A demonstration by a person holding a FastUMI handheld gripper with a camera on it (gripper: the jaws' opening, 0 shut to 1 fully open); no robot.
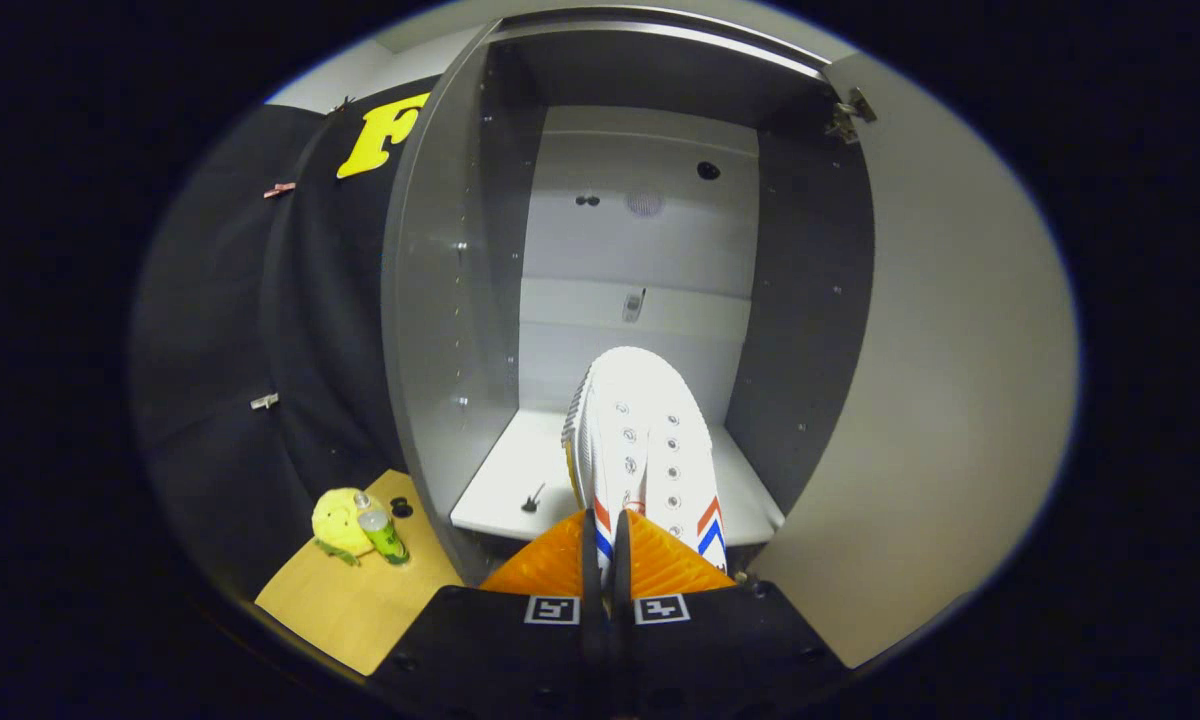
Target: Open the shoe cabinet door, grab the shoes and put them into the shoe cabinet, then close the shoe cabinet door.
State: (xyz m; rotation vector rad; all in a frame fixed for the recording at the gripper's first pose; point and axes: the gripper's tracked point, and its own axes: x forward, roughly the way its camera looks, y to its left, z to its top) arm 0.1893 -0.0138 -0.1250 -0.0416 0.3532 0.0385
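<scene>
Gripping a white canvas shoe [640,440], the claw [606,560] clamps its edge over the smooth cabinet shelf [500,490].

Tongs [606,560] closed on the heel edge of a white sneaker [640,450] with red and blue stripes, its toe reaching into the open shoe cabinet [440,300]; plush toy [338,522] and bottle [382,532] on the counter [350,600] beside it.

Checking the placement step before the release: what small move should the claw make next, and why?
Probably ease forward and down. The claw is shut on the white shoe, whose toe points into the open shoe cabinet above its white shelf; the heel seems short of the shelf's front edge, so releasing now risks a fall.
</scene>
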